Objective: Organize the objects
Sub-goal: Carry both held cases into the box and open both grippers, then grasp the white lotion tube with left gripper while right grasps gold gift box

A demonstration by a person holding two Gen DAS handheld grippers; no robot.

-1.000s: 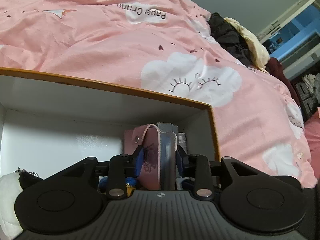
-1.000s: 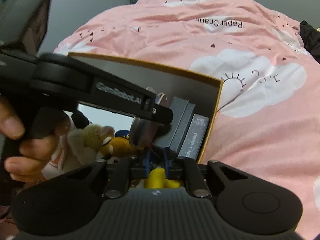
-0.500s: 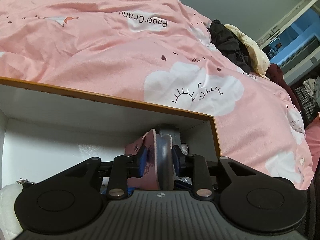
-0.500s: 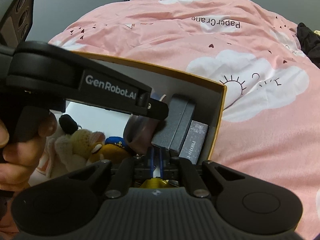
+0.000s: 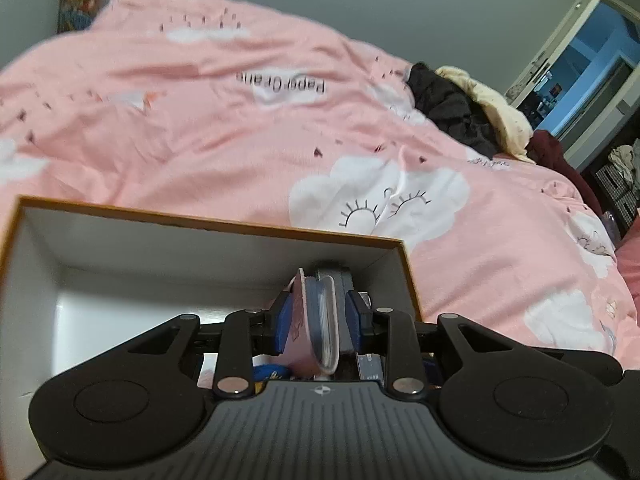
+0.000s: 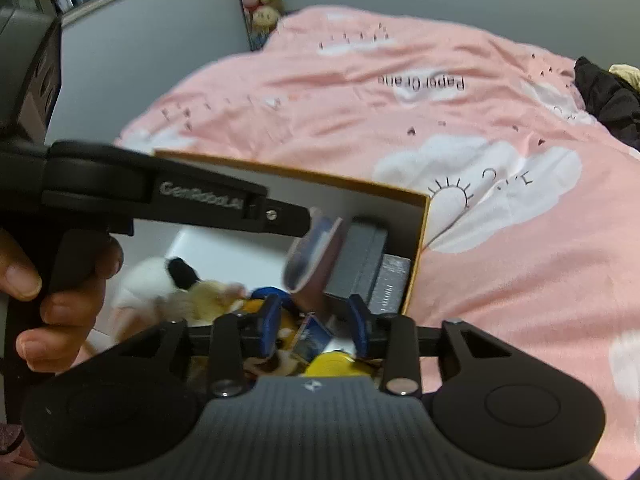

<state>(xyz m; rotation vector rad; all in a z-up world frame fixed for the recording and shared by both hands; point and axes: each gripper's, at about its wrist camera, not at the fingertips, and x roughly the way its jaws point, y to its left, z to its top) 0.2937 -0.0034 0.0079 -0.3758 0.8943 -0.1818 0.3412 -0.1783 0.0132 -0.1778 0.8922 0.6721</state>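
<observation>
A white box with an orange rim (image 5: 208, 222) (image 6: 288, 170) sits on the pink bedspread. My left gripper (image 5: 318, 322) is shut on a pink wallet (image 5: 302, 312) with a clear-edged flap and holds it upright over the box's right end. From the right wrist view, the wallet (image 6: 316, 256) hangs off the left gripper's fingers (image 6: 288, 218) beside a grey case (image 6: 360, 256). My right gripper (image 6: 315, 320) hovers over the box near its front, its jaws opening with nothing gripped. A yellow toy (image 6: 332, 362) and a small blue card (image 6: 314, 336) lie below the gap.
In the box lie plush toys (image 6: 172, 284) at the left and a dark printed carton (image 6: 390, 286) against the right wall. A hand (image 6: 60, 304) holds the left gripper's handle. Dark and cream clothes (image 5: 452, 108) are piled at the bed's far right. The pink cloud bedspread (image 5: 240, 140) stretches beyond.
The left gripper narrowed onto the pink wallet and rose with it. The right gripper, shut over the yellow toy before, has spread its jaws and lifted away from the box contents.
</observation>
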